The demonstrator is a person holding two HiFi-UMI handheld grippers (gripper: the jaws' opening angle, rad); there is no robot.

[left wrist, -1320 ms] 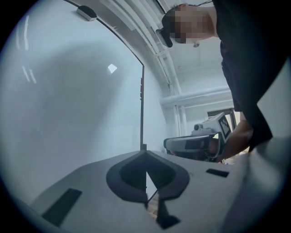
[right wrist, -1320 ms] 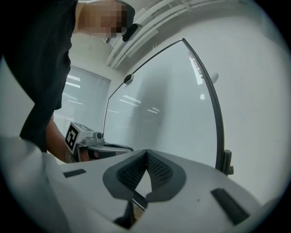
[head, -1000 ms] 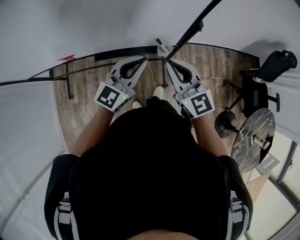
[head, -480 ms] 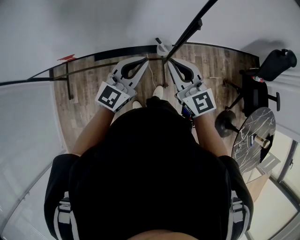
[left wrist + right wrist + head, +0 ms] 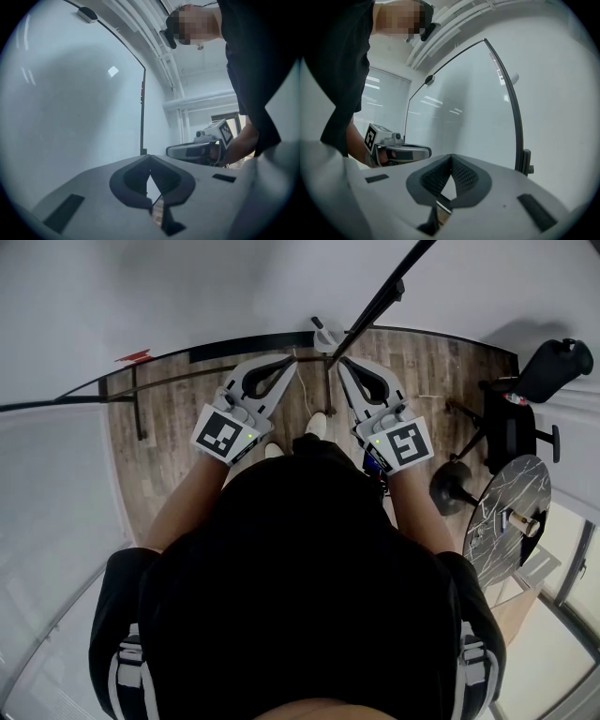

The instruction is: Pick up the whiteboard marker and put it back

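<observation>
status: pick not begun, judging from how things lie.

left claw (image 5: 287,360): held low in front of the person, pointing out over the wooden floor (image 5: 178,418). in the left gripper view its jaws are pressed together at the tips, with nothing between them.

right claw (image 5: 341,364): alongside the left, near it but apart. in the right gripper view its jaws are likewise pressed together and pinch nothing.

whiteboard (image 5: 459,103): large, dark-framed, standing ahead of both claws; its face looks bare where it shows.

whiteboard marker: not made out in any view. a small pale item (image 5: 323,334) sits at the foot of the black pole (image 5: 380,301), past the claw tips; too small to say what it is.

other stock: office chair (image 5: 514,423) and round tabletop (image 5: 506,512), both well off to the right.

change over the last second: next to none. the right claw has drifted a touch forward; the left has stayed put; both have stayed closed throughout.

meaning for the task: no approach is under way yet. the marker has to be found first, and one claw must spread before it can take hold.
</observation>
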